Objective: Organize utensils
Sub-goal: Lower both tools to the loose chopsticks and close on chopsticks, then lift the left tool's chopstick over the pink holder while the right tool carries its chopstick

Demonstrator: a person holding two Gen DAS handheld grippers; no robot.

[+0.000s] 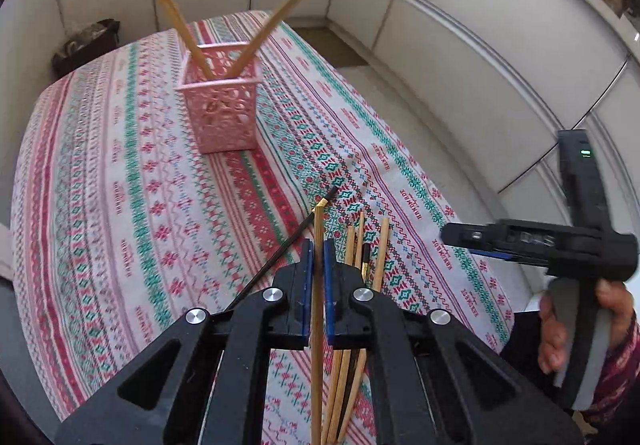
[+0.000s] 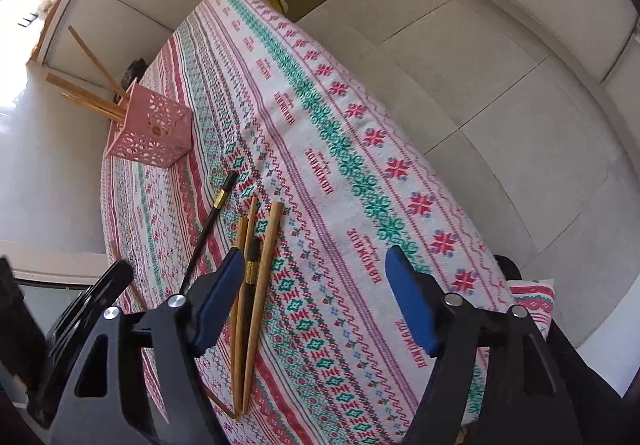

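1. Pinching one wooden chopstick (image 1: 318, 285) between their blue pads, the left tongs (image 1: 317, 273) hover over the counter (image 1: 120, 205).
2. Right tongs (image 2: 320, 309) stand spread wide above loose chopsticks (image 2: 250, 305) lying on the patterned cloth.
3. Farther off, a pink basket (image 1: 222, 105) holds upright chopsticks (image 1: 180, 21).

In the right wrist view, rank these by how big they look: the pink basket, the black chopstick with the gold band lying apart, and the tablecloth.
1. tablecloth, fills most of the frame.
2. pink basket, bulkiest after it.
3. black chopstick, about as long as the basket is wide but far thinner; it lies nearer the camera, so the length comparison is unsure.
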